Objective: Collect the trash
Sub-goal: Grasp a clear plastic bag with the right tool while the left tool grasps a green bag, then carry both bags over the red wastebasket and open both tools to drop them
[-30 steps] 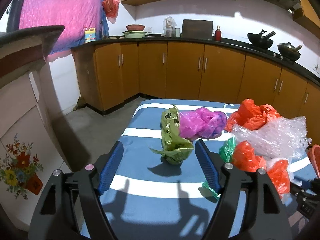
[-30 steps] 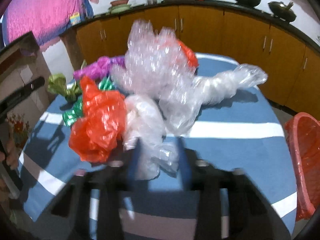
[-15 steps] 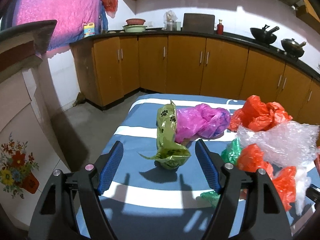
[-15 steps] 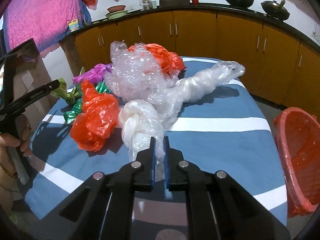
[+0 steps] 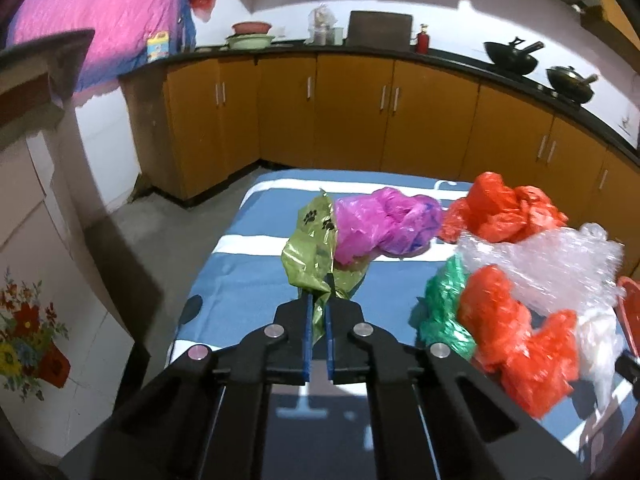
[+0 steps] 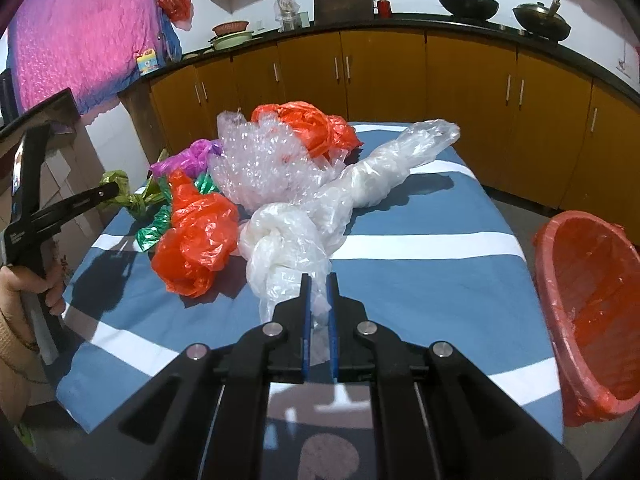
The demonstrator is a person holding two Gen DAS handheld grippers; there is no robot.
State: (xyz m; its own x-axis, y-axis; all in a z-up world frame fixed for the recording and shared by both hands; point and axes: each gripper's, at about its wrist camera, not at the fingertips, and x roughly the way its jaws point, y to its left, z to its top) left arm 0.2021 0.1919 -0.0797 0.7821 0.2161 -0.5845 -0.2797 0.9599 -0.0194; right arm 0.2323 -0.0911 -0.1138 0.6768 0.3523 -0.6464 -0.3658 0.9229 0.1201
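In the left wrist view the left gripper (image 5: 319, 304) has its jaws drawn narrow and pinched on the lower tail of an olive-green plastic bag printed with black paw marks (image 5: 310, 256), which rises at the middle of the frame above the blue cloth with white stripes covering the table (image 5: 244, 276). Touching the bag's upper right side is a crumpled magenta plastic bag (image 5: 384, 226). Further right lie a crumpled orange-red plastic bag (image 5: 504, 210) at the far side, a wad of clear bubble wrap (image 5: 548, 264) in front of it, a shiny green foil wrapper (image 5: 444, 312) and a second orange-red plastic bag (image 5: 516, 332) at the lower right.

In the right wrist view the right gripper (image 6: 319, 286) has its jaws drawn narrow on the near end of a knotted, translucent white plastic bag (image 6: 292, 240), just below the frame's middle; the bag's long twisted tail runs toward the upper right across the striped cloth. Left of the knot sits the nearer orange-red bag, with the bubble wrap behind it. At the right edge, beside the table, a round red plastic basket lined with a red bag (image 6: 592, 312) is tilted with its mouth open toward the camera. At the left edge the left gripper, held by a hand (image 6: 24, 284), grips the olive bag's end. Brown kitchen cabinets (image 6: 400, 76) fill the upper background.
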